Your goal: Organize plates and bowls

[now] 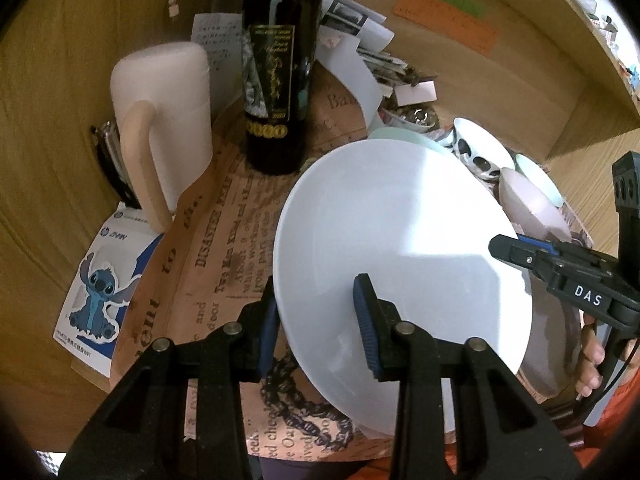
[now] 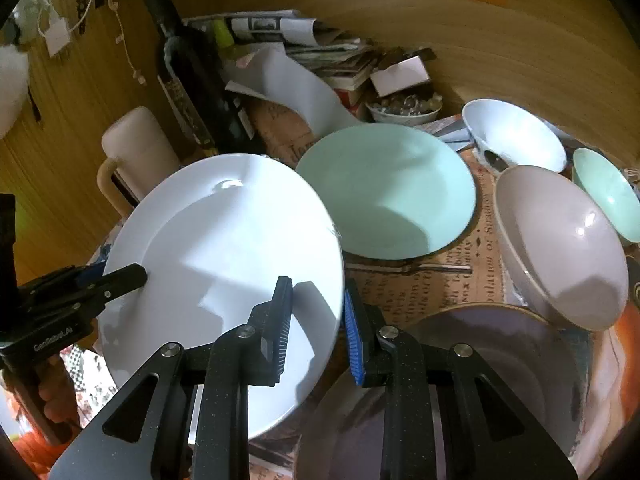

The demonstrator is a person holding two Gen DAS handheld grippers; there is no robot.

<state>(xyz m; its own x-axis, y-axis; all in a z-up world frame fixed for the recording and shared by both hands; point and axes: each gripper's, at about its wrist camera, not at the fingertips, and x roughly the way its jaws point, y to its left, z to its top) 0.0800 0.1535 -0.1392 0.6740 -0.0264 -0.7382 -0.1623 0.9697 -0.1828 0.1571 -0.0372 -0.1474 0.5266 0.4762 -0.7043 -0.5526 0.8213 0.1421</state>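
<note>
Bench [image 1: 48,128] of pale wood fills my view, mostly covered by a newsprint sheet [image 1: 224,248] whose far end runs under clutter. On it I see the white plate [image 2: 224,264], tilted up on edge and held from both sides. My left hand-held gripper [image 1: 316,324] straddles its rim, one finger in front and one behind; I cannot tell whether the pads press the plate. My right hand-held gripper [image 2: 316,328] straddles the opposite rim, its blue pad [image 2: 354,340] on the far side, and there too I cannot make out contact. Just beside the white plate, below my right wrist camera, lies a grey plate [image 2: 500,380], its near half cut off by the gripper frame. Behind sits a mint plate [image 2: 392,192], flat on the sheet, its left edge hidden by the white plate. To the right stand a grey bowl [image 2: 568,248], leaning on the grey plate's rim, then a white bowl [image 2: 516,136] with dark spots outside, and a small mint bowl [image 2: 608,196], cut off by the picture's edge. Left of the dishes stand a dark bottle [image 1: 280,80] and a cream jug [image 1: 164,120]. A sticker card [image 1: 100,284] lies partly under the sheet. Papers [image 2: 320,48] at the back are too jumbled to read.
</note>
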